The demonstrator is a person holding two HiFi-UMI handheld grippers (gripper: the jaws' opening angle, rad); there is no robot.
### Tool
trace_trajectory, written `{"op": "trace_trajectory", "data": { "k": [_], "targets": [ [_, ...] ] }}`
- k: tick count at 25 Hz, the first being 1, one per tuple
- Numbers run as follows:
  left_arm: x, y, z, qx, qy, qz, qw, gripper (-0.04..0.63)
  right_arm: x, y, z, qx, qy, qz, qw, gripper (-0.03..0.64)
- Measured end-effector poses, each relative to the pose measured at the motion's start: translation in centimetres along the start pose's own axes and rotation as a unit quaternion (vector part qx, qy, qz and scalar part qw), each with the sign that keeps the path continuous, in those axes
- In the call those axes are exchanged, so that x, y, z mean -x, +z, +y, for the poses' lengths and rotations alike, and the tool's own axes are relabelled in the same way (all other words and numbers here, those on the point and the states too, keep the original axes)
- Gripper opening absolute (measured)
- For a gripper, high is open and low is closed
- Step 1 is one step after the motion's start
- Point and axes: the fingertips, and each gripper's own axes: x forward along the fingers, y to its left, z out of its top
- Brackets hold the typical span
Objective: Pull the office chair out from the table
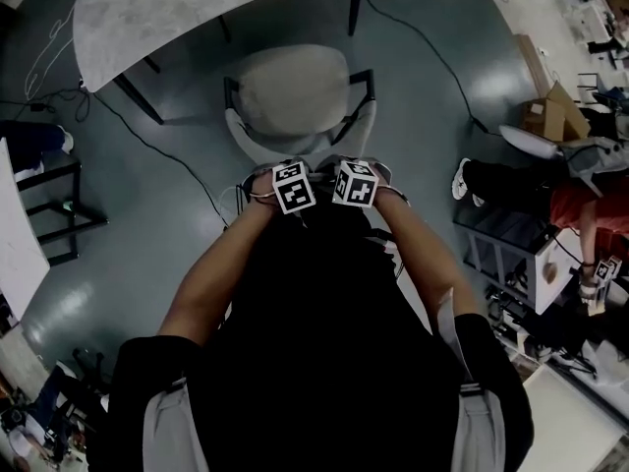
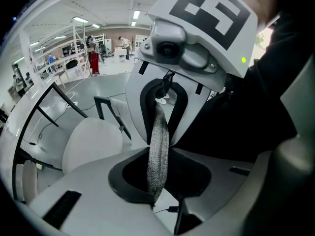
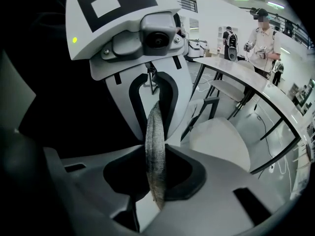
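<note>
Gripping office chair backrest (image 2: 158, 129) | L gripper (image 2: 158, 178) clenched on it | R gripper (image 3: 156, 176) same

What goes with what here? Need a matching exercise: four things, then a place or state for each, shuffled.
Things:
1. left tool
2. table
3. cardboard box
4. office chair seat

Places or states:
A. far right of the head view, flaps open
B. shut on the mesh backrest
C. pale, between the tools and the table
D. light marbled top on dark legs, beyond the chair

Pairs: 1-B, 2-D, 3-A, 4-C
</note>
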Motion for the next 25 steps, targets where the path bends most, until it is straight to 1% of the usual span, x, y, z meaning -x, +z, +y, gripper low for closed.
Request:
{"op": "trace_trajectory", "data": {
  "k": [5,11,16,22,25],
  "targets": [
    [-0.7,0.4,-2.6,0.004,-0.001,0.004,1.0,0.091,0.2,-1.2,2.5,-0.001,0.014,0.006,1.0,0.095],
    [-2.1,2.2,-4.6,0.014,0.002,0.01,0.9998,0.089,1.4,-3.3,4.1,0.005,0.02,0.005,1.0,0.095],
    [-3.5,3.6,-6.9,0.028,0.003,0.016,0.9995,0.089,2.2,-5.5,6.0,0.019,0.026,0.004,0.999,0.095],
    [-4.7,5.2,-8.6,0.052,0.014,0.012,0.9985,0.089,3.3,-7.6,7.4,0.031,0.035,0.005,0.999,0.095],
    [-5.1,5.8,-9.4,0.063,0.025,0.01,0.9977,0.089,3.6,-8.4,8.1,0.038,0.035,0.004,0.999,0.095]
  ]
}}
